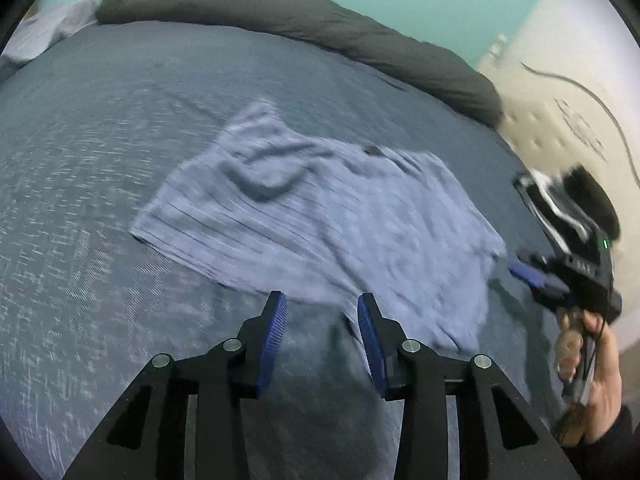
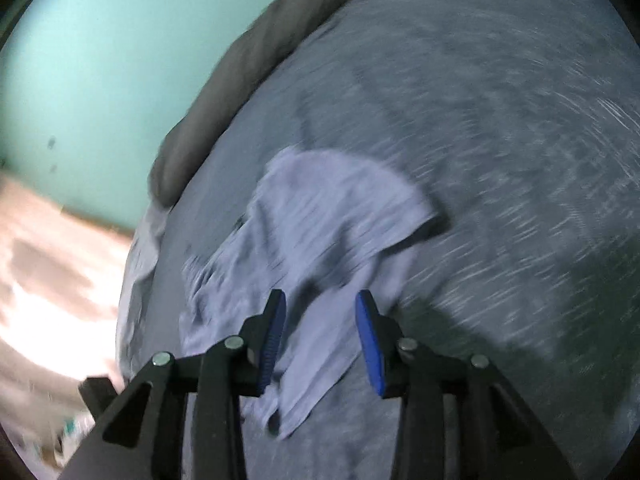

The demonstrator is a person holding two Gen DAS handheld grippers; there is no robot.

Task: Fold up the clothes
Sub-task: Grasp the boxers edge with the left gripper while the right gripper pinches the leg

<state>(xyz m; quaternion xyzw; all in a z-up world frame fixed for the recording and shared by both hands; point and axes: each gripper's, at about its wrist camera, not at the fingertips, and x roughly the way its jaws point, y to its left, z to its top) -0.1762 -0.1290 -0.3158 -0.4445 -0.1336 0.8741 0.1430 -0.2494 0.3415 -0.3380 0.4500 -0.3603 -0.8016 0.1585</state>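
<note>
The pale lavender-blue, finely striped cloth garment (image 1: 320,216) lay rumpled and partly doubled over in the middle of the bed's dark grey-blue woven cover (image 1: 80,200), well short of the long dark grey bolster (image 1: 304,28) at the far edge. The left hand-held gripper (image 1: 322,304) and the right hand-held gripper (image 2: 320,300) hovered at the garment's near hem, both released and empty. This looked like a pause between folds; the next move likely called for pinching fresh edges or corners.

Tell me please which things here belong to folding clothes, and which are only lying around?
For the job:
- light striped garment, lying flat on the bed
- left hand-held gripper, open
- right hand-held gripper, open

Lying about:
- rolled dark grey duvet
- pale pillow
- bed cover
</note>
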